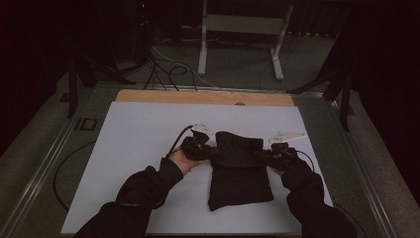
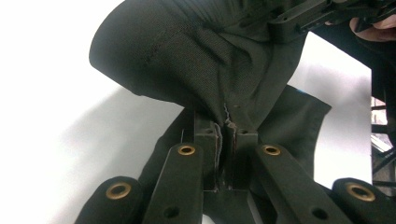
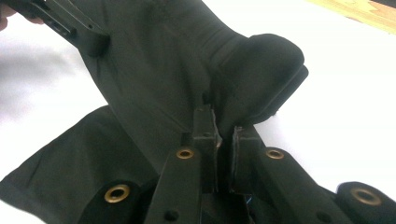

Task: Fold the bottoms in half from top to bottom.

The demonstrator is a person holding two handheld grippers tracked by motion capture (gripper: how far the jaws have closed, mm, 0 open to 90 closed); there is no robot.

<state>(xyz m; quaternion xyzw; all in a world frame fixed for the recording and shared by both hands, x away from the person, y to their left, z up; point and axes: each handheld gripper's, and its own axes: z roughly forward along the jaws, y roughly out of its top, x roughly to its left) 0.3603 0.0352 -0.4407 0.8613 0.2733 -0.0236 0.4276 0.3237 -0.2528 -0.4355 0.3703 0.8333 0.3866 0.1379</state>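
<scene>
Now both forearms reach in over the bench (image 1: 129, 148), hands level; the left gripper (image 1: 204, 148) and right gripper (image 1: 270, 154) each pinch opposite edges of the cloth (image 1: 240, 168), its near part lying on the bench.

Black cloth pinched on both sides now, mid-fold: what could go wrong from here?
1. Each gripper, left and right, bites only a thin bunch of the black cloth; a tug could slip it free.
2. The lower part drags on the white sheet, so the fold may land crooked.
</scene>
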